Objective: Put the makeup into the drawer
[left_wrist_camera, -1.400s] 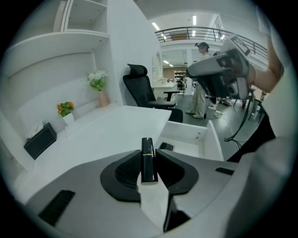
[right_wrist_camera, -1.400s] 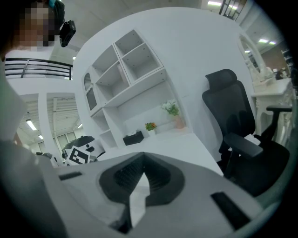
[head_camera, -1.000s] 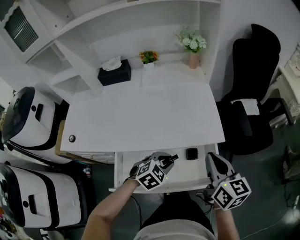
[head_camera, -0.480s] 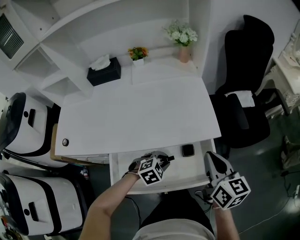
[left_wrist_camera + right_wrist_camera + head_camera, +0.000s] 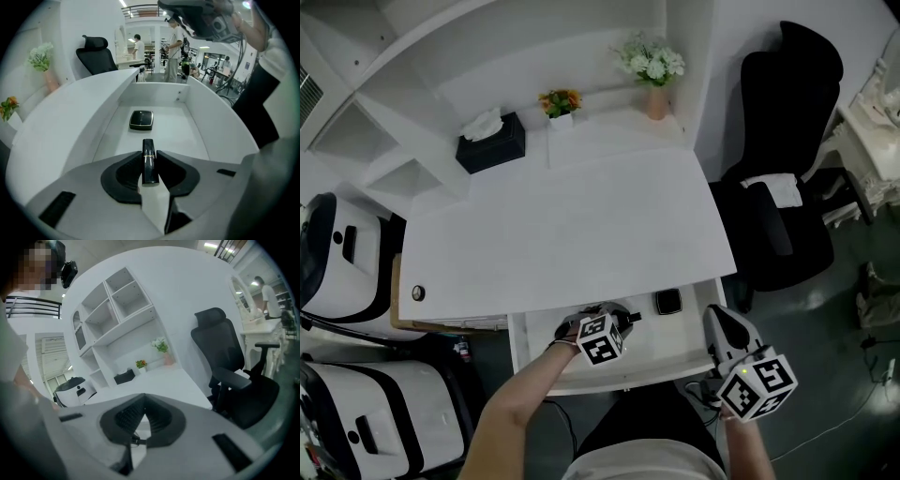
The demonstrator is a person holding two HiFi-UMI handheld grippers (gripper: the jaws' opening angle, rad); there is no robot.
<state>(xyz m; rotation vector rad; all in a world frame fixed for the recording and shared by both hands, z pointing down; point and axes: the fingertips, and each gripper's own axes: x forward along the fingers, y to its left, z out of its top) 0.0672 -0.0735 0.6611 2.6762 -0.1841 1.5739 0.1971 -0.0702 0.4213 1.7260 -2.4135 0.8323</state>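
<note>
Our left claw (image 5: pixel 618 323) pinches the lipstick (image 5: pixel 149 164) narrowly, low over the open drawer (image 5: pixel 673 336); our right claw (image 5: pixel 144 405) is closed, empty. Released tilted, it could roll into the compact (image 5: pixel 141 119) farther in.

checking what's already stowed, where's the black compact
In the head view the compact lies in the open drawer, toward its right end, right of the lipstick in the left claw.

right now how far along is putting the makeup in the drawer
Done: the drawer is open and a black compact lies inside. In hand: the left gripper grips a black lipstick over the drawer. Left: set it down and let go. The right gripper is empty.
</note>
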